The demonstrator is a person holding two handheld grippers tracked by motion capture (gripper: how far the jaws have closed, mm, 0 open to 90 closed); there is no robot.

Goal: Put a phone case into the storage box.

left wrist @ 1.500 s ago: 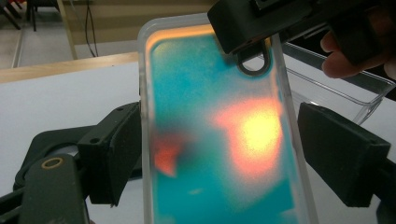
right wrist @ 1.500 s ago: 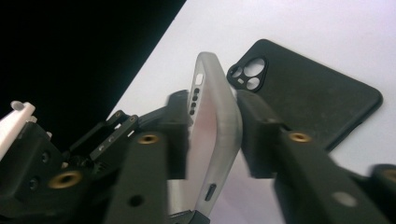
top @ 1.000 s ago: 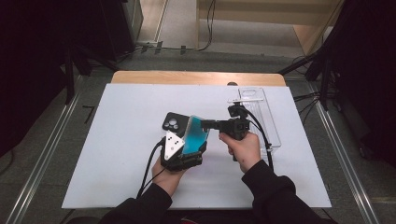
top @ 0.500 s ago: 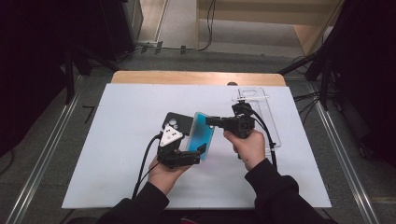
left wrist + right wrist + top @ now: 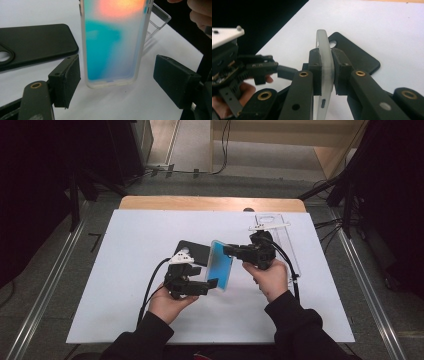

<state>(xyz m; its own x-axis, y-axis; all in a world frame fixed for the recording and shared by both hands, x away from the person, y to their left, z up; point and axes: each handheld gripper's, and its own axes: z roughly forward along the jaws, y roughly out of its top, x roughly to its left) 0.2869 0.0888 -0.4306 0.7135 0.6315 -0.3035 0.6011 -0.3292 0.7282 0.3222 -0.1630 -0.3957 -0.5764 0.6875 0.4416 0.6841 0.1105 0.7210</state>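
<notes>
The clear case (image 5: 221, 265) is held upright on its edge above the table (image 5: 125, 315), between the two grippers and just right of the black case (image 5: 192, 251), which lies flat on the white surface. The clear case is pinched across its thickness by the pads of the right gripper (image 5: 326, 72), whose jaws are pressed onto both faces, as seen in the right gripper view. This grip is judged to keep the case vertical so that its lower end is presented for a second grasp.

The left gripper (image 5: 116, 82) is positioned at that lower end with its jaws spread wide, one pad on each side of the case and neither pad touching it. The placement is judged to prepare a closing grip across the width.

A transparent stand (image 5: 280, 240) rests at the far right of the table, well apart from the work.

No brand, label or legible writing is found on either case, on the grippers or on the table
</notes>
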